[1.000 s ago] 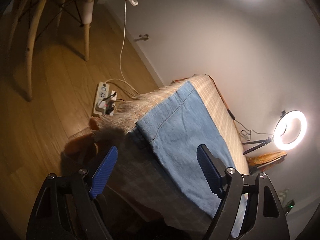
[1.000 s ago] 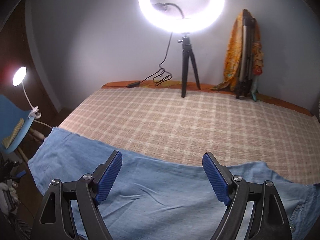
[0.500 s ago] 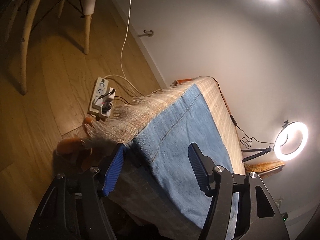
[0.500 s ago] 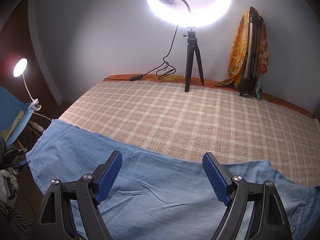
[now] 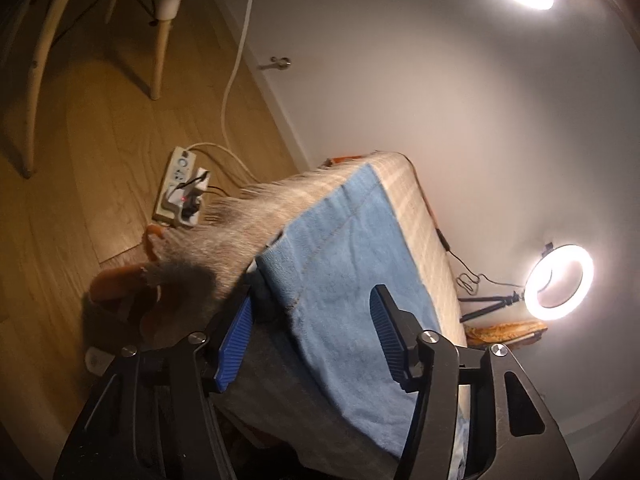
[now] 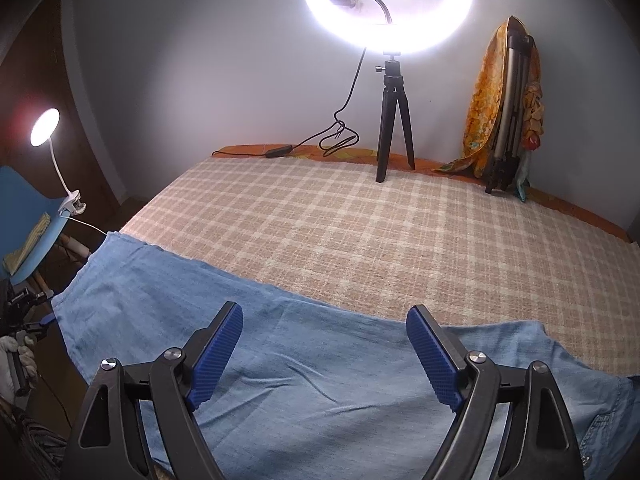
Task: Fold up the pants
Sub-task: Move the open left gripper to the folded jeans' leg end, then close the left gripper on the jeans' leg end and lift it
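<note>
the bed [image 6: 360,240] fills the scene, covered by a checked blanket [image 6: 320,220] whose fringed end hangs over the side toward the wooden floor [image 5: 80,160]. the pants [image 6: 300,360], light blue denim, lie flat along the near edge of the bed, hem end at the corner by the fringe and the waist end, with a pocket and rivet, off to the right in the right wrist view. the left gripper [image 5: 312,340] sits at that hem corner with its jaws about half apart; they have just been closing, and the hem edge [image 5: 276,280] lies between them, though the pads do not look to be pressing on it yet. the right gripper [image 6: 322,354] hovers over the middle of the pants with jaws wide and nothing in them. the likely slip is that the left jaws catch only the top layer of denim, or pinch the blanket along with it, since cloth and blanket lie touching at that edge; lifting then would drag the blanket or let the legs part. a one-sided pull could also slide the pants off the near edge. further off, a ring light [image 6: 386,4] on a small tripod stands at the far side of the bed, well apart from the pants, with its cable [image 6: 340,136] beside it; a power strip [image 5: 180,188] lies on the floor below the corner, and a clip lamp [image 6: 46,128] stands by the blue chair [image 6: 24,220]. none of these blocks the fold.
</note>
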Motion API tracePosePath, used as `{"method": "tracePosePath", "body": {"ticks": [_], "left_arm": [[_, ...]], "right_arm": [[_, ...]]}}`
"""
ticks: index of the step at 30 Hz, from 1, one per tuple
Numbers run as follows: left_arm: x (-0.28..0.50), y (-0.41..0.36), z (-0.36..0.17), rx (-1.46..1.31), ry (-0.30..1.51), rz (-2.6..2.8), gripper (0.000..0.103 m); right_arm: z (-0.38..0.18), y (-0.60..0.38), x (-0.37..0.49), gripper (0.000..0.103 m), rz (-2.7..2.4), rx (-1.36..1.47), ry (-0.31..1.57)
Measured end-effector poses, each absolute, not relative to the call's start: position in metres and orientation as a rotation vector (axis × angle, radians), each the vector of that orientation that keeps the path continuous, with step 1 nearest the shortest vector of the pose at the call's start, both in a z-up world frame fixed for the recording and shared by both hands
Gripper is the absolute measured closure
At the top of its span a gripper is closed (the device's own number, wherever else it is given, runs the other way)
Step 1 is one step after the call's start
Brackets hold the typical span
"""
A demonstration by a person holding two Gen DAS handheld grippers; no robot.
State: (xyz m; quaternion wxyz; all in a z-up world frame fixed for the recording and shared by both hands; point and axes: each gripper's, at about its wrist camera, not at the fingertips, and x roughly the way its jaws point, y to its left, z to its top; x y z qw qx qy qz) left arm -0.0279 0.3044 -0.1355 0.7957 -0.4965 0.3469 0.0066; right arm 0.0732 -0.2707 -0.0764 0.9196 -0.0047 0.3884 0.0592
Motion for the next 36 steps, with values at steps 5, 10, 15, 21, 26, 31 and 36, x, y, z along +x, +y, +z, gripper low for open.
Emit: {"method": "tracePosePath", "body": {"ticks": [5,10,15,21,26,31,36], "left_arm": [[-0.023,0.287,-0.133,-1.016,0.766,-0.022,0.048],[-0.010,0.268,-0.129,-0.892,0.802,-0.007,0.048],[0.007,0.256,-0.120,-0.812,0.814,0.003,0.068],[0.020,0.245,-0.106,-0.734,0.772,-0.032,0.090],[0.021,0.226,-0.090,-0.656,0.736,-0.068,0.095],[0.014,0.189,-0.064,-0.519,0.697,-0.162,0.096],[0.004,0.140,-0.050,-0.408,0.712,-0.299,0.097]], "right_arm": [[-0.078,-0.271,0.073,0.017,0.116,-0.009,0.804],[-0.079,-0.269,0.073,0.016,0.122,-0.016,0.804],[-0.082,-0.263,0.071,0.016,0.128,-0.037,0.808],[-0.085,-0.257,0.068,0.015,0.139,-0.071,0.815],[-0.091,-0.252,0.068,0.015,0.152,-0.093,0.832],[-0.093,-0.241,0.068,0.015,0.176,-0.109,0.836],[-0.100,-0.228,0.070,0.015,0.226,-0.089,0.858]]}}
